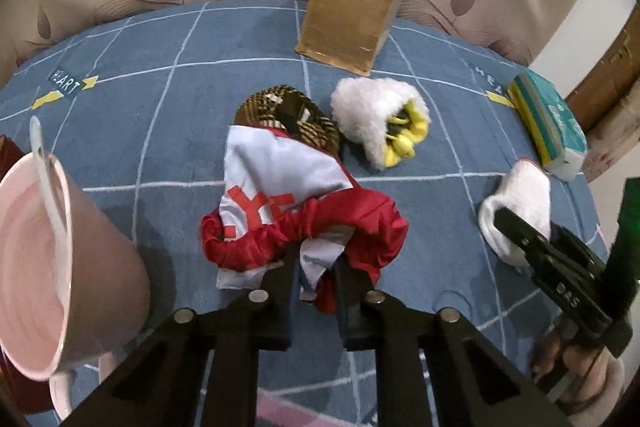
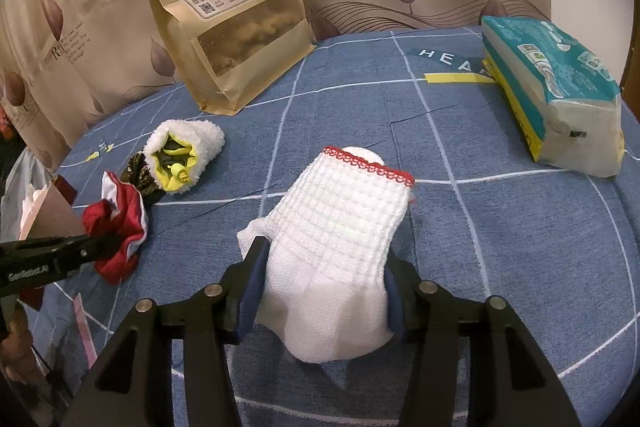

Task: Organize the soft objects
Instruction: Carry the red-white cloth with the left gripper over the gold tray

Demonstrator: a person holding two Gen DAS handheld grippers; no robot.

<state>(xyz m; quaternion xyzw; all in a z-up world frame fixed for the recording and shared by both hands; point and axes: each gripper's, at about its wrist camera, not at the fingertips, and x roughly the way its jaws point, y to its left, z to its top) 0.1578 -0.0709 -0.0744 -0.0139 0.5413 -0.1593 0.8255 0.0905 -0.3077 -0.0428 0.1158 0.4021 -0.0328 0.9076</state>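
My left gripper (image 1: 316, 267) is pinched tight on the red-and-white cloth (image 1: 296, 211), mid-bedspread (image 1: 140, 131), w/ a fluffy white slipper (image 1: 376, 119) just behind. My right gripper (image 2: 320, 291) clamps the white knit cloth (image 2: 340, 227), right of it.

The kraft snack pouch (image 2: 224, 11) carries "陈昌银 千层麻花" across its white label; the smaller print below it is too fine to read. On the blue checked bedsheet (image 1: 160, 131), left of the pouch, a dark patch reads "HEART"; right of the pouch "HEA" shows again. The curtain (image 2: 80, 39) left of the pouch bears "love". The red-and-white cloth (image 1: 280, 195) shows red letters, illegible.
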